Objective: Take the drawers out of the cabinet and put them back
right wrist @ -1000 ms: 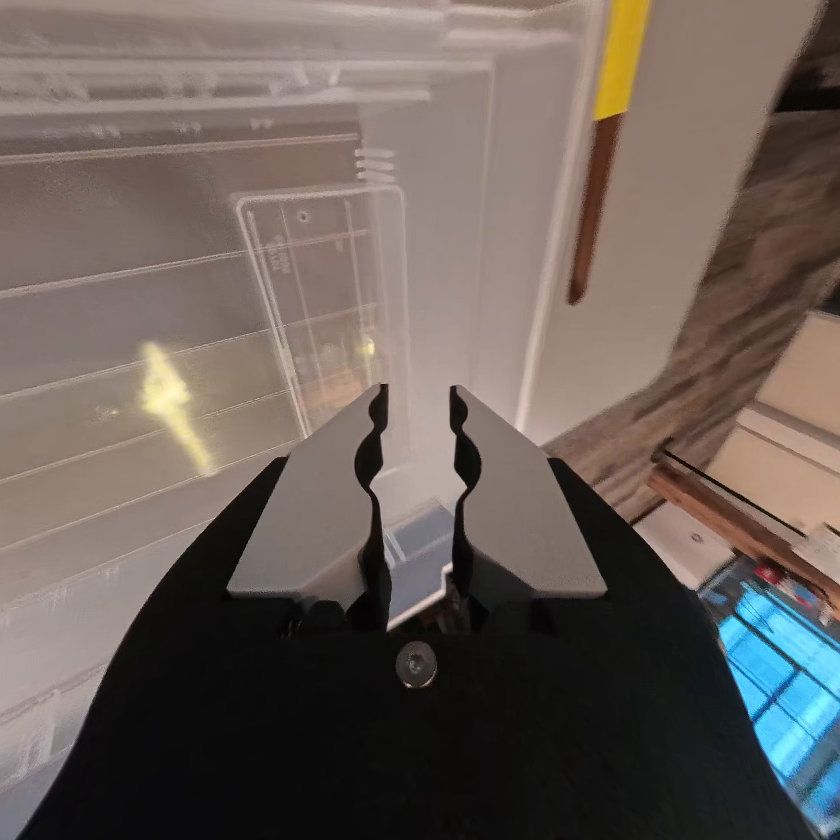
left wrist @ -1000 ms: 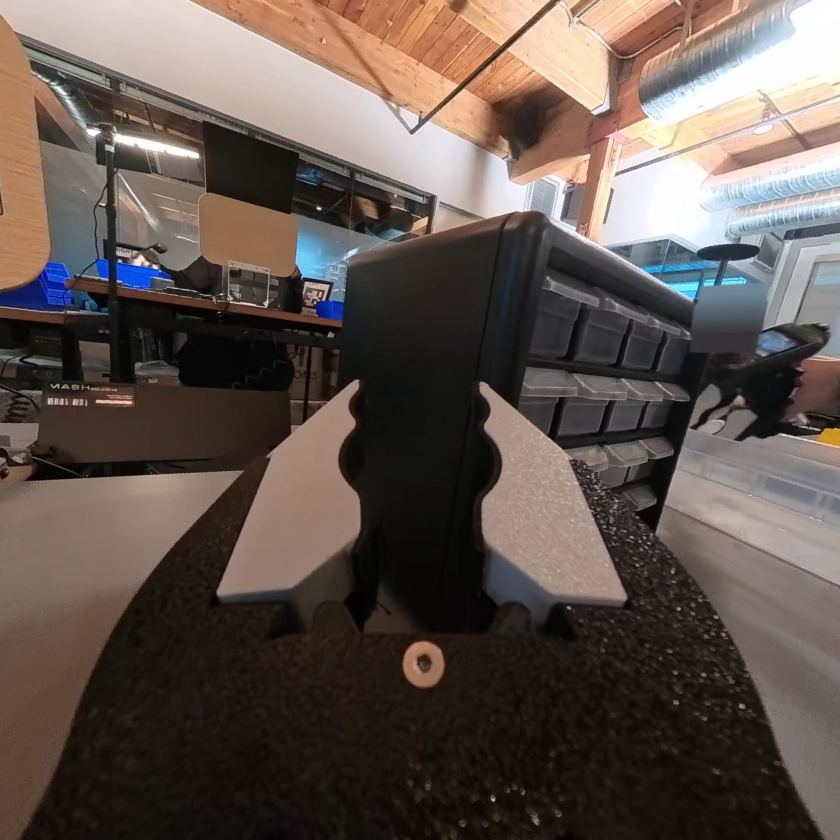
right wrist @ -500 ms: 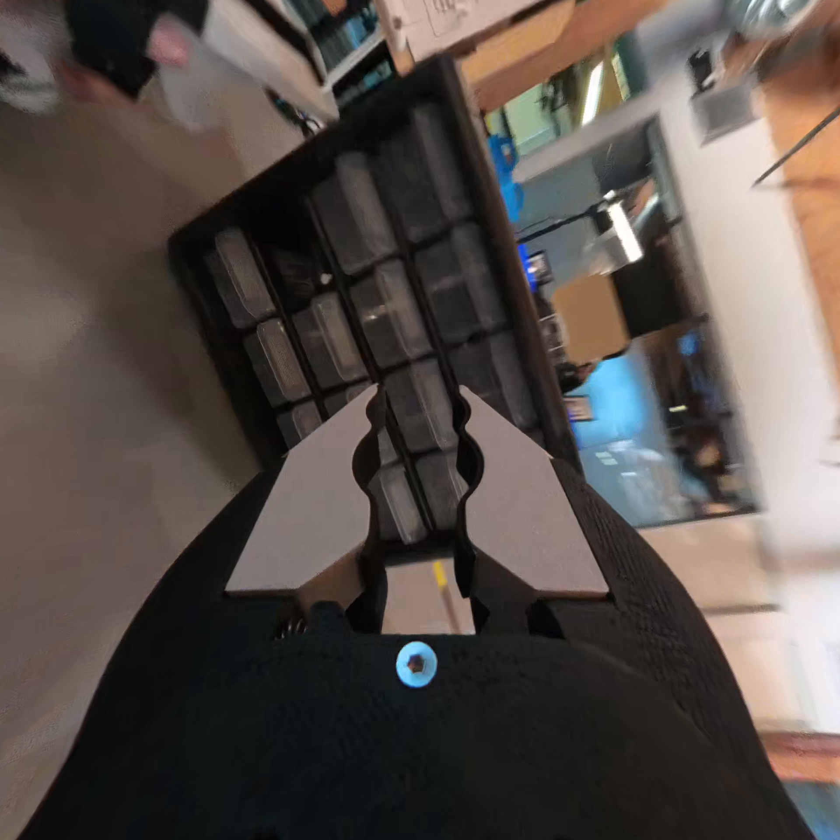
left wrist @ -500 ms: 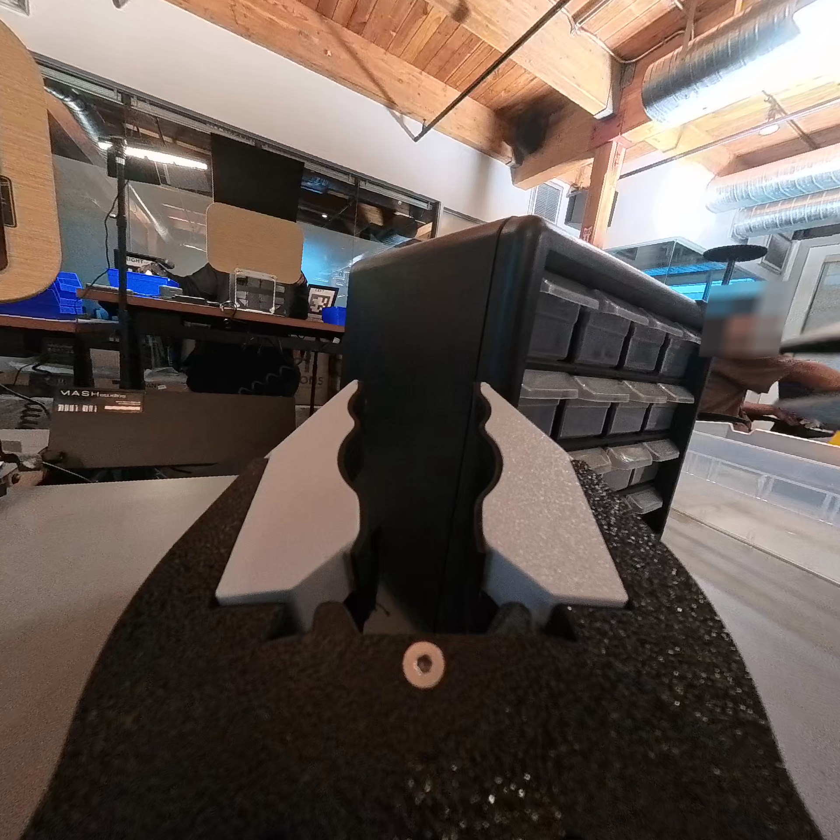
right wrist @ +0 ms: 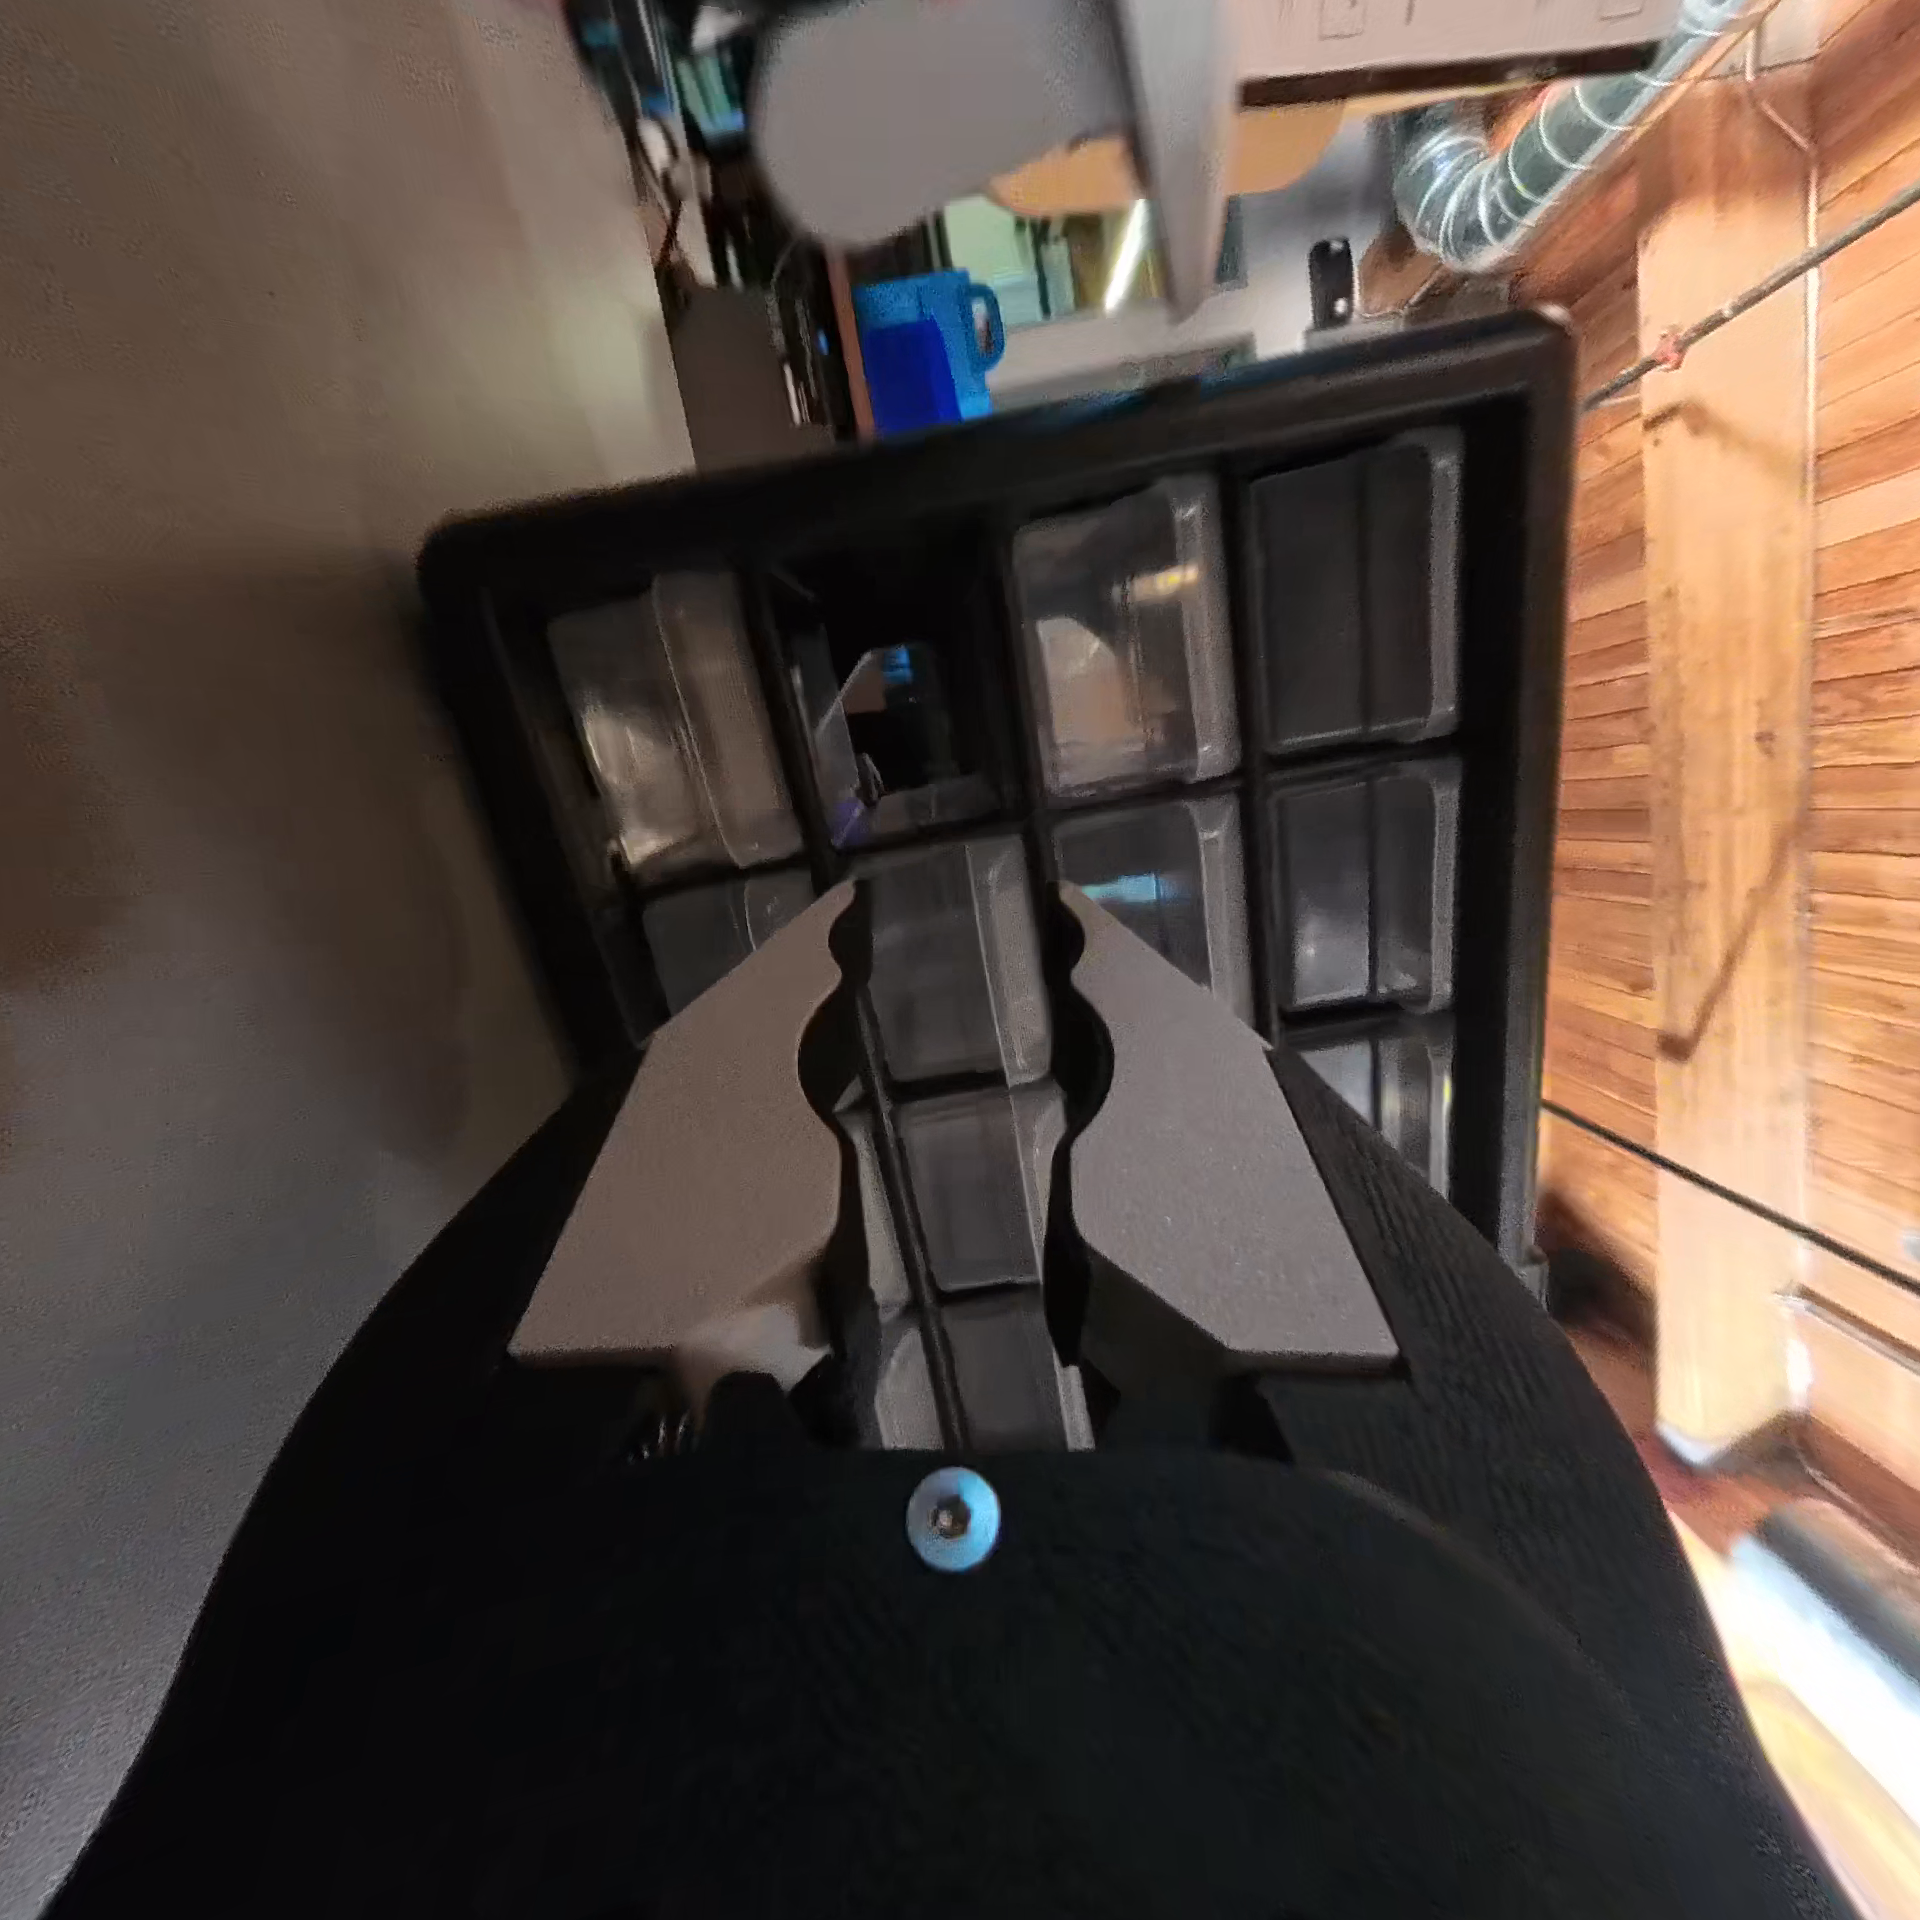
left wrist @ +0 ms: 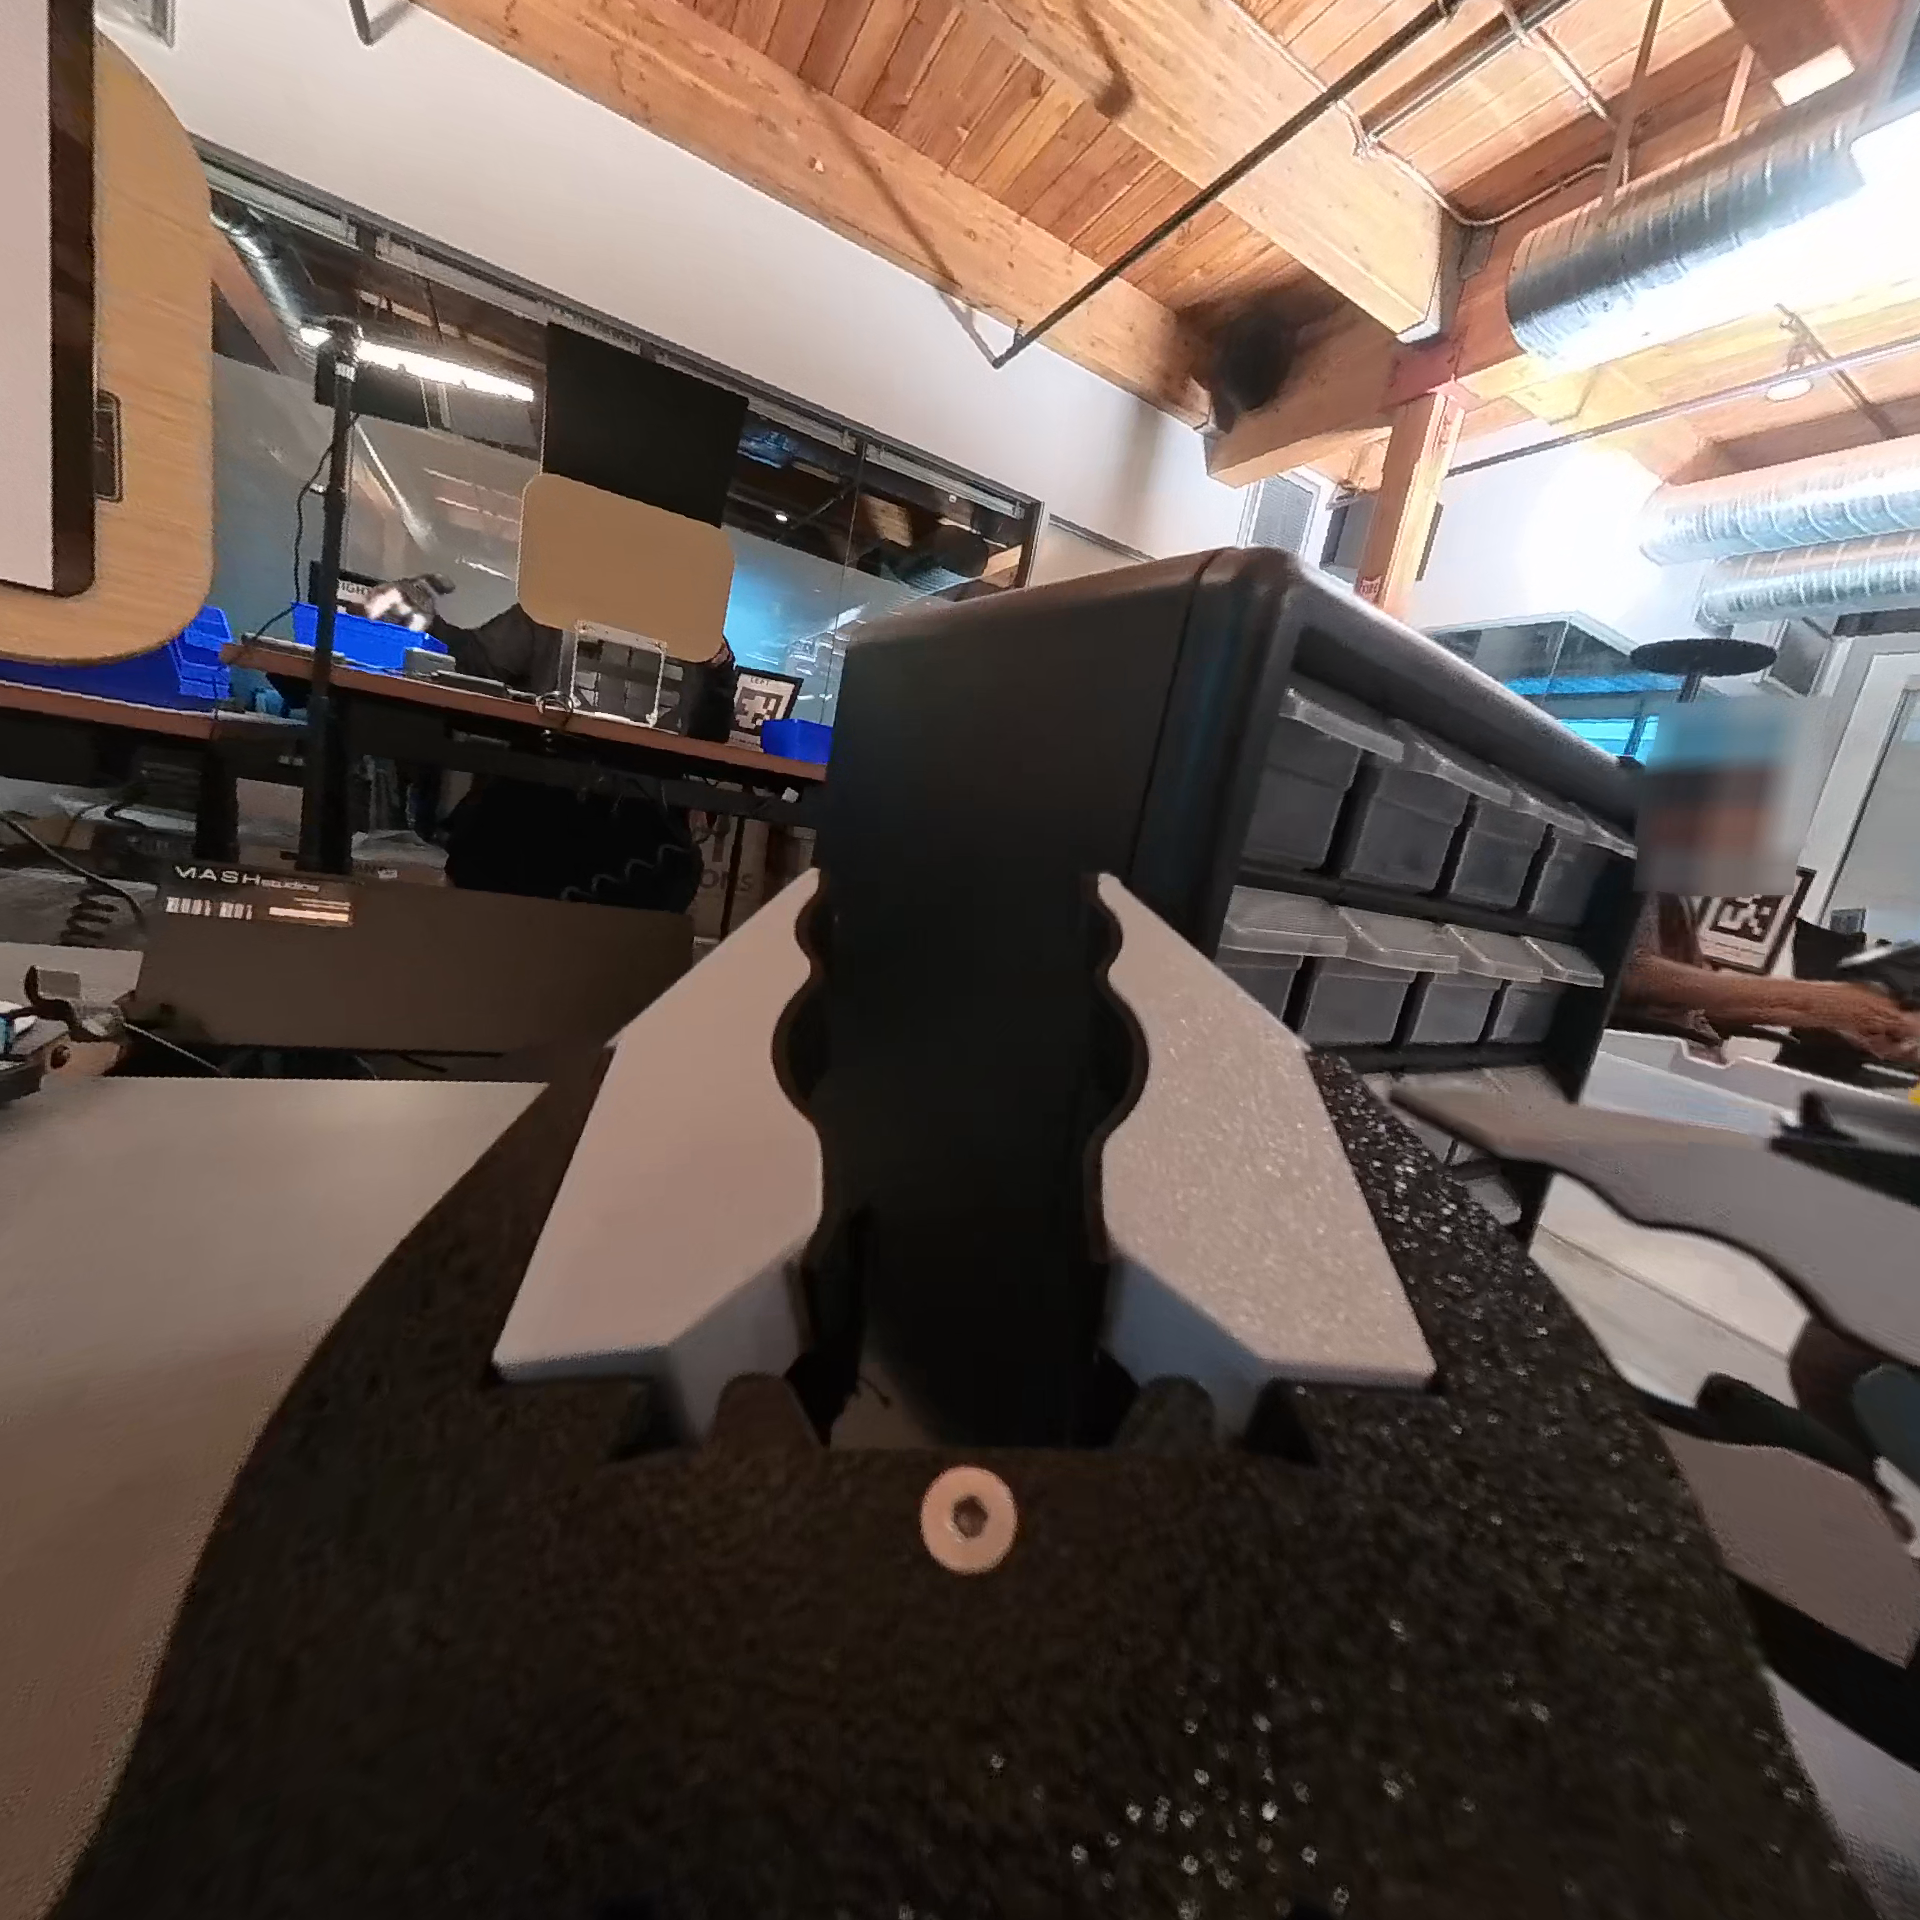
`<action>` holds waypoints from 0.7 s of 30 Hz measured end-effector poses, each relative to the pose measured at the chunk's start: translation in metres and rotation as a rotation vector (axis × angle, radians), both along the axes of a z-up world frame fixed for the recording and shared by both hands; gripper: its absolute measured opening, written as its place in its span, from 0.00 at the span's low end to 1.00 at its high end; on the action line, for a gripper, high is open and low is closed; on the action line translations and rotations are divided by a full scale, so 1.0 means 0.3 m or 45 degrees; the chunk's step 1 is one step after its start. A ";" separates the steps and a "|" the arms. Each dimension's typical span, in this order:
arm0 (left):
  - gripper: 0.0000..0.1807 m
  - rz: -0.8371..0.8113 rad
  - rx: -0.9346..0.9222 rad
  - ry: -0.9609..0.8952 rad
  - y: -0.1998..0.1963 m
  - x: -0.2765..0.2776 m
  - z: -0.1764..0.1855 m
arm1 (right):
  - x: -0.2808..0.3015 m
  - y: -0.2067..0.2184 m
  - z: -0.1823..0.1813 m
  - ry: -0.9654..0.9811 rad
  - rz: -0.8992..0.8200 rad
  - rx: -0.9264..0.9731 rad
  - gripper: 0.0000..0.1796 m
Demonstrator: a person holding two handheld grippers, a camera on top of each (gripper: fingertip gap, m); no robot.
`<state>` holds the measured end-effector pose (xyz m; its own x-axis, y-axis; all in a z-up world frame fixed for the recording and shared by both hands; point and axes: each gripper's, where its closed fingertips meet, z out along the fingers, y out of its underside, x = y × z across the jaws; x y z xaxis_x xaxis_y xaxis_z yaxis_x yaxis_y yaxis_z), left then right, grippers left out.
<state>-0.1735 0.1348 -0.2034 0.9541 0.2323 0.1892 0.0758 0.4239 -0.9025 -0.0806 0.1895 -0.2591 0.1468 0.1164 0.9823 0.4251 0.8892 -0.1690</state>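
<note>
The black plastic small-parts cabinet (left wrist: 1018, 790) stands upright on the pale grey bench (left wrist: 208, 1195), its grid of clear plastic drawers (right wrist: 1127, 644) facing the right side. The left gripper (left wrist: 956, 1039) sits low on the bench at the cabinet's blank side wall; its grey fingers (left wrist: 686, 1132) are spread with a wide gap and close on nothing. Whether they touch the wall cannot be told, though it looks placed to brace the cabinet.

The right gripper (right wrist: 956, 977) is rolled onto its side in front of the drawer face, its own view turned a quarter and smeared by motion. Its fingers (right wrist: 1205, 1174) are parted and empty, with a drawer front showing in the gap between them. One compartment (right wrist: 894, 696) near the cabinet's edge is dark and appears to hold no drawer; something pale shows inside it, too blurred to name. The other drawers in view sit pushed in.

The step in hand seems to be the right gripper's approach to the drawer face with nothing held. Whether it is after another drawer to pull or on its way to fetch the missing one cannot be told. A pull would call for lining the fingers across a drawer's front lip, closing on it and drawing straight out while the left gripper steadies the cabinet.
</note>
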 end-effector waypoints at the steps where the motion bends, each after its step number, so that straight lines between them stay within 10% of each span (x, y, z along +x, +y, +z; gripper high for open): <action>1: 0.25 0.005 0.013 0.011 -0.006 0.002 0.007 | -0.001 0.018 -0.005 -0.008 -0.022 0.031 0.17; 21: 0.21 0.020 0.023 0.033 -0.015 0.002 0.013 | 0.033 0.044 0.023 0.034 -0.042 0.108 0.05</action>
